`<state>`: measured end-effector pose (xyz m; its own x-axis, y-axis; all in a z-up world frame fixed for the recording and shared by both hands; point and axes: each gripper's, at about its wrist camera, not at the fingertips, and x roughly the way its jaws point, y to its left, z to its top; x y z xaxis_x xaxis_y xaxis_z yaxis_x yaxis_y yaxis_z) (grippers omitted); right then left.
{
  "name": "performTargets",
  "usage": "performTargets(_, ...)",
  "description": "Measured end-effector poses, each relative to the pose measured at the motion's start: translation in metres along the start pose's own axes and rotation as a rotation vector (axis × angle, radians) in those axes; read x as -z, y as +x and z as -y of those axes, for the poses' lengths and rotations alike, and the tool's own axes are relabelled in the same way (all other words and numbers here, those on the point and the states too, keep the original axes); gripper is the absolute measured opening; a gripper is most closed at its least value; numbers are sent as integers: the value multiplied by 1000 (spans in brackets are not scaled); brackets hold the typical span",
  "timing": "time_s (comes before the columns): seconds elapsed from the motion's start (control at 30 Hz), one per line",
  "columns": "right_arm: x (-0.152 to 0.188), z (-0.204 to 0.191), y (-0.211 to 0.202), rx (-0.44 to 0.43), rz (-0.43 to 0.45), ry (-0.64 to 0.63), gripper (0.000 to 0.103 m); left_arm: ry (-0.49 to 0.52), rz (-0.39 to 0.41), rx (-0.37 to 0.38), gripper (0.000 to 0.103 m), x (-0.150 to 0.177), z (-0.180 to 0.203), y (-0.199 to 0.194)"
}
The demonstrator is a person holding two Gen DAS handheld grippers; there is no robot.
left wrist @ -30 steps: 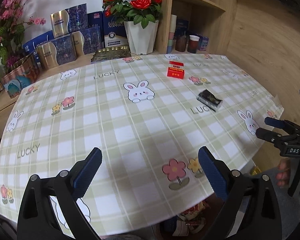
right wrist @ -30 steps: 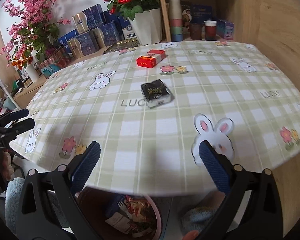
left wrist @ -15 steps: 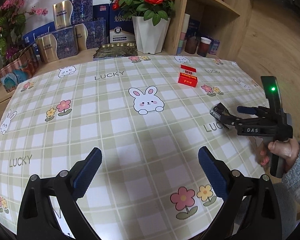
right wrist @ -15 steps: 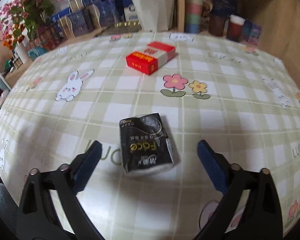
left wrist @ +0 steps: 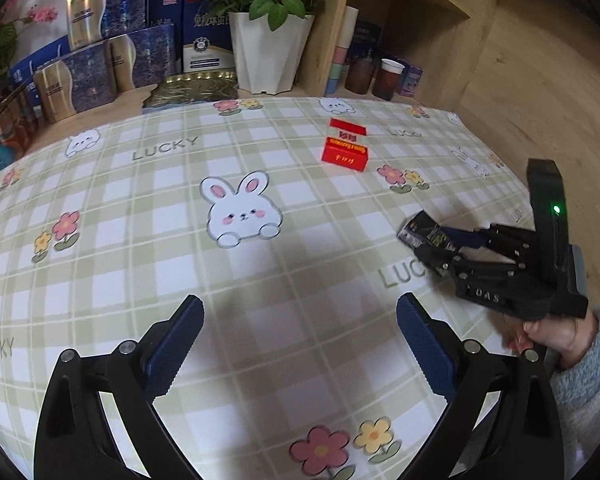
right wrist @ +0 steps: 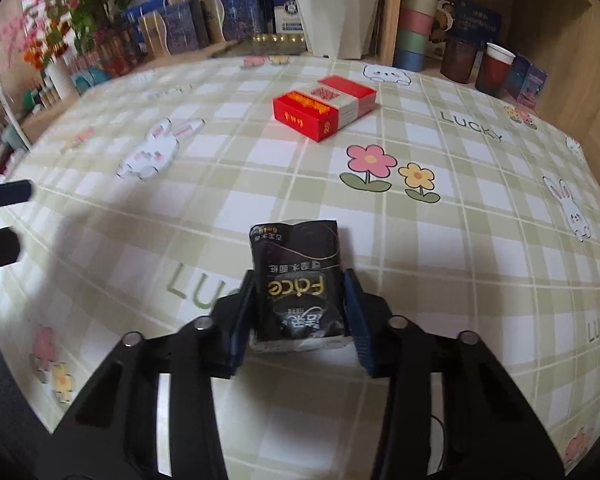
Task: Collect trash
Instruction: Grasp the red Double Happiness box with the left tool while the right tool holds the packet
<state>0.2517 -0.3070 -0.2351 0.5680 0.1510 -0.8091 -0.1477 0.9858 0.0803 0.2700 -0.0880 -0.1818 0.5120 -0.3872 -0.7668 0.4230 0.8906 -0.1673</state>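
Right tool (right wrist: 298,316) closing around black tissue pack (right wrist: 298,280) on tablecloth (right wrist: 380,232); left tool (left wrist: 300,344) released, empty

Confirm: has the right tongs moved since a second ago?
Yes. The right tongs came in from the table edge and now straddles the black tissue pack beside the tablecloth's LUCKY print, jaws closing.

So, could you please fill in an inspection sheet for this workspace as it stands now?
Surface: table under a checked bunny-and-flower cloth.
Job's things: black tissue pack; red cigarette box farther back, untouched.
Clutter: nothing seen on the cloth.
Grippers: right tool closing, pads flanking the pack; left tool open, empty.
Cables: nothing seen.
Surroundings: white flower pot, gift boxes, cups on shelving.
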Motion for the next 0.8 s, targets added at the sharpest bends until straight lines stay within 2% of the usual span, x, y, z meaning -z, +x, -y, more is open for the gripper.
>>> performTargets(0.17, -2, 19, -28, -29, 97, 114, 39, 32, 9, 46, 95, -33, 17, 16)
performTargets(0.33, 2, 45, -58, -41, 174, 222, 39, 59, 47, 89, 95, -85, 36, 47)
performTargets(0.47, 9, 67, -76, -27, 215, 301, 39, 118, 64, 47, 95, -128, 54, 81)
performTargets(0.57, 17, 78, -84, -11, 232, 335, 39, 190, 35, 9, 95, -154, 72, 116)
performTargets(0.67, 27, 86, -88, -5, 235, 364, 39, 215, 18, -36, 95, -165, 77, 142)
performTargets(0.8, 39, 90, -89, -3, 219, 387, 39, 210, -47, -64, 95, -166, 74, 177)
